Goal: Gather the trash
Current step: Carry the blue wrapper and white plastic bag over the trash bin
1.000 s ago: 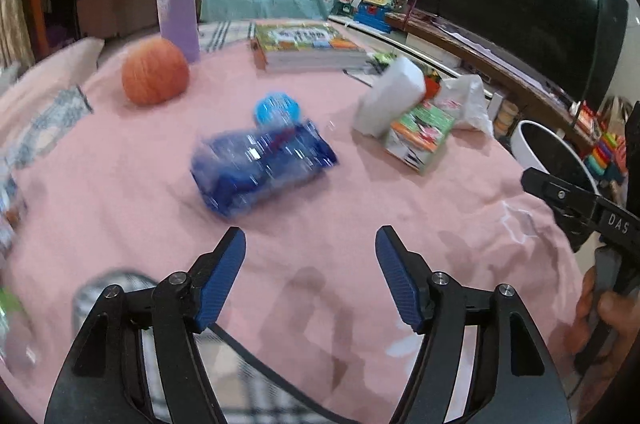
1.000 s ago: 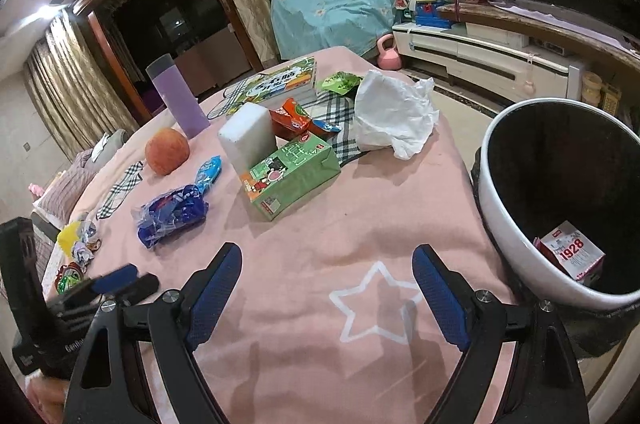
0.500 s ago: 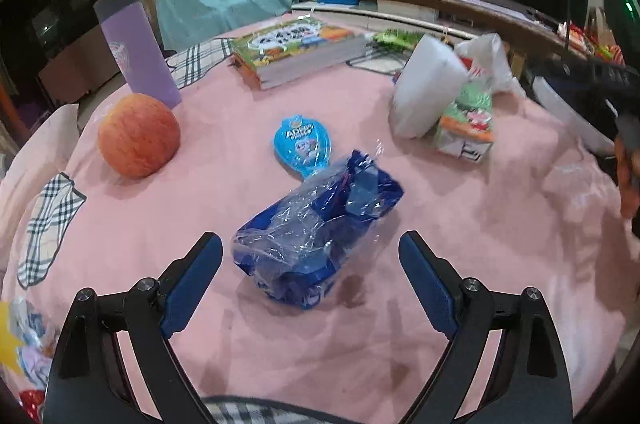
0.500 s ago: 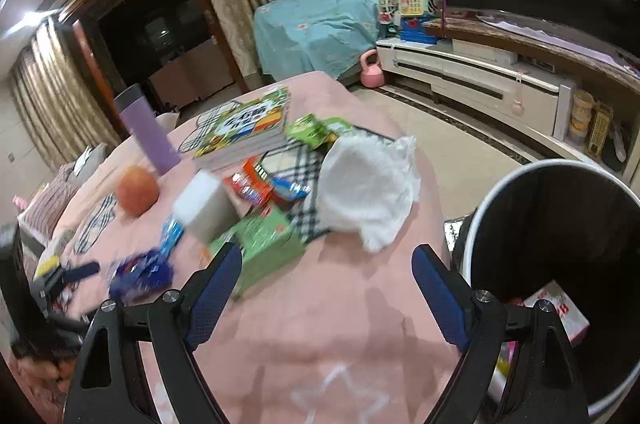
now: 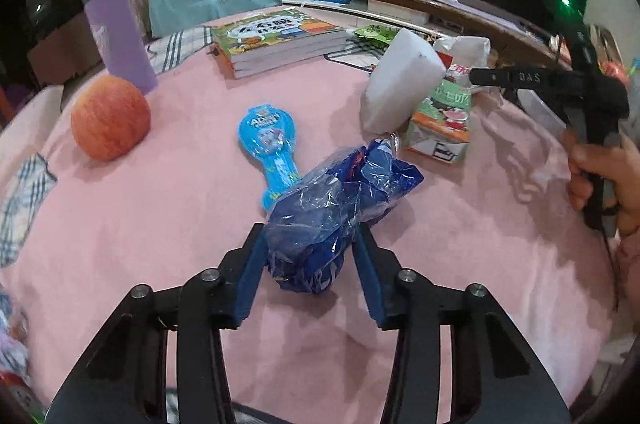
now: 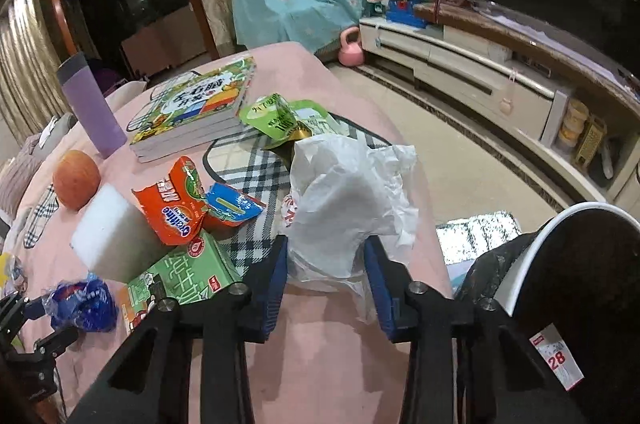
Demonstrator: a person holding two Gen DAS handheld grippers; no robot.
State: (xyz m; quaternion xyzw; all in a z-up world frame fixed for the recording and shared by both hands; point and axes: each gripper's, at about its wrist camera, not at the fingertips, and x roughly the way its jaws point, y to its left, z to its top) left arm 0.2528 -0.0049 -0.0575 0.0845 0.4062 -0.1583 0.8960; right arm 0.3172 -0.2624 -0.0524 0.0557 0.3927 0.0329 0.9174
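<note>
Your left gripper (image 5: 310,256), jaws just closed, pinches the crumpled blue plastic wrapper (image 5: 340,208) on the pink tablecloth (image 5: 160,224). Your right gripper (image 6: 326,278), likewise closed, clamps the crumpled white plastic bag (image 6: 348,204) beside the white-rimmed black bin (image 6: 560,264).

Both hand-held grippers (image 5: 308,256) (image 6: 326,276) freshly clamped

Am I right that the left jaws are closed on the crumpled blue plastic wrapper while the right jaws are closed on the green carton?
Not quite: the right wrist view shows the right gripper closed on the crumpled white plastic bag, not the carton. The left gripper does hold the crumpled blue plastic wrapper.
</note>
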